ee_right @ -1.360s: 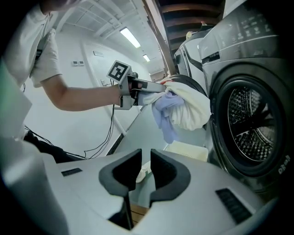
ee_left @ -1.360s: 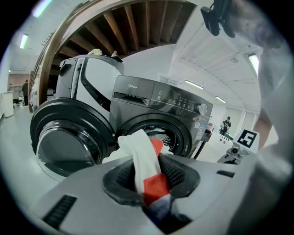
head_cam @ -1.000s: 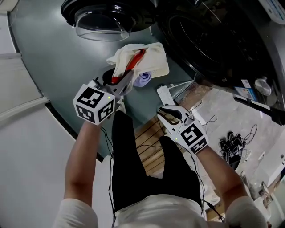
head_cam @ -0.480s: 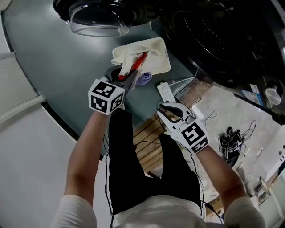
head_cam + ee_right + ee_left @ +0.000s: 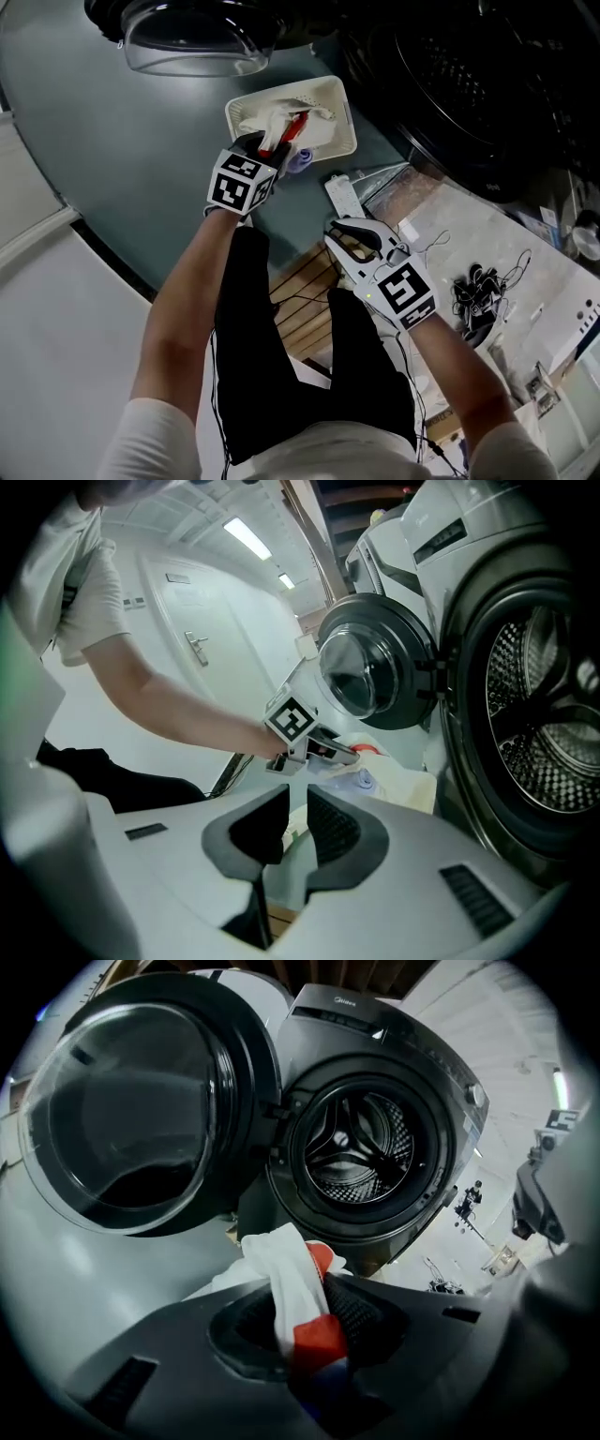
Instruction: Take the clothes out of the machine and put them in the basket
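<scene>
Starting head view, basket (image 5: 339, 122): white, rectangular, on the grey floor (image 5: 141, 159) just in front of the machine (image 5: 469, 75), below the open door (image 5: 187, 37).
cloth (image 5: 281, 127): white with red, bunched over the basket's left half. Can't tell if it touches the basket bottom.
left gripper (image 5: 270, 148): at the basket's near-left corner, jaws clamped on the cloth.
right gripper (image 5: 336, 230): well apart from the basket, over the floor's edge by the wooden slats (image 5: 305, 305), holding nothing.
lilac item (image 5: 300, 162): on the floor, right against the basket's near edge.
white bar (image 5: 342, 195): flat on the floor, between basket and right gripper.
cables (image 5: 473, 291): black tangle on the pale sheet at right.
Left gripper view, left gripper (image 5: 309, 1326): both pads pressed on the cloth (image 5: 286, 1279). The red band sits at the pads and a white fold sticks out ahead.
machine (image 5: 361, 1147): straight ahead, perforated drum wall and paddles in plain view.
door (image 5: 141, 1119): swung fully open to the left.
Right gripper view, right gripper (image 5: 297, 827): jaws nearly together with a narrow slot between the pads and nothing in it.
left gripper (image 5: 342, 752): beyond the slot, over the basket (image 5: 412, 789), cloth (image 5: 370, 750) at its tips.
lilac item (image 5: 366, 782): just under the left gripper, beside the basket.
machine (image 5: 544, 733): fills the right side, with the door (image 5: 370, 677) open behind the basket.
</scene>
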Motion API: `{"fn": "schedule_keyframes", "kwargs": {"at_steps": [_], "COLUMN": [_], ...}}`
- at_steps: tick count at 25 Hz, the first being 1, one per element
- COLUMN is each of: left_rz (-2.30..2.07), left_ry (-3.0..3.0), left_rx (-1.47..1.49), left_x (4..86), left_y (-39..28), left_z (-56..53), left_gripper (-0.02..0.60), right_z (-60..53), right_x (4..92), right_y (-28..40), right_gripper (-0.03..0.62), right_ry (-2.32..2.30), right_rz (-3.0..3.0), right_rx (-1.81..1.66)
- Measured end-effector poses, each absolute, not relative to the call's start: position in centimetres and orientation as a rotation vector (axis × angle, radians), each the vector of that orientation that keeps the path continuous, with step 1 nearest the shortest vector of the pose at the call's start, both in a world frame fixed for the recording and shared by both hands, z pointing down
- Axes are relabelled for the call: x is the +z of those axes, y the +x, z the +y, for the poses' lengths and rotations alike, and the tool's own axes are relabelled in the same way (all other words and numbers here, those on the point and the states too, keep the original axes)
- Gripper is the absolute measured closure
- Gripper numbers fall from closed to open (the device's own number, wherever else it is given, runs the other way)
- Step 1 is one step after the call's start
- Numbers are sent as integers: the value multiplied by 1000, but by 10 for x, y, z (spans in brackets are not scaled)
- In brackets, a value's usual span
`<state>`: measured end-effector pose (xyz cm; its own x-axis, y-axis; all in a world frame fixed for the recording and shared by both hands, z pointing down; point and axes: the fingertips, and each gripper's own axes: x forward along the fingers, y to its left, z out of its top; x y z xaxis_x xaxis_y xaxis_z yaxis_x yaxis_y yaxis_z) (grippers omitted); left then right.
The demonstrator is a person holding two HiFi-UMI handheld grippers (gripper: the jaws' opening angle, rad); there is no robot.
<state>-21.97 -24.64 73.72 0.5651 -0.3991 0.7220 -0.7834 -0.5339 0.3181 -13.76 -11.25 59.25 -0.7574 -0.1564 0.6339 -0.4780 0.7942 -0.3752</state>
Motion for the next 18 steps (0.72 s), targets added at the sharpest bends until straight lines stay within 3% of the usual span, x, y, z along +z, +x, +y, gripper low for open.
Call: {"fn": "schedule_keyframes", "kwargs": {"at_steps": [18], "left_rz": [-779], "left_ry": [2061], "left_rx": [1041], "left_x": [893], "left_y": [-240], "left_z": [-271], "left_gripper": [465], "right_z": [-172], "right_x": [652], "right_y": [-181], "right_gripper": [531], "right_ry": [469], "right_rz": [-2330], "right_rx": [720]}}
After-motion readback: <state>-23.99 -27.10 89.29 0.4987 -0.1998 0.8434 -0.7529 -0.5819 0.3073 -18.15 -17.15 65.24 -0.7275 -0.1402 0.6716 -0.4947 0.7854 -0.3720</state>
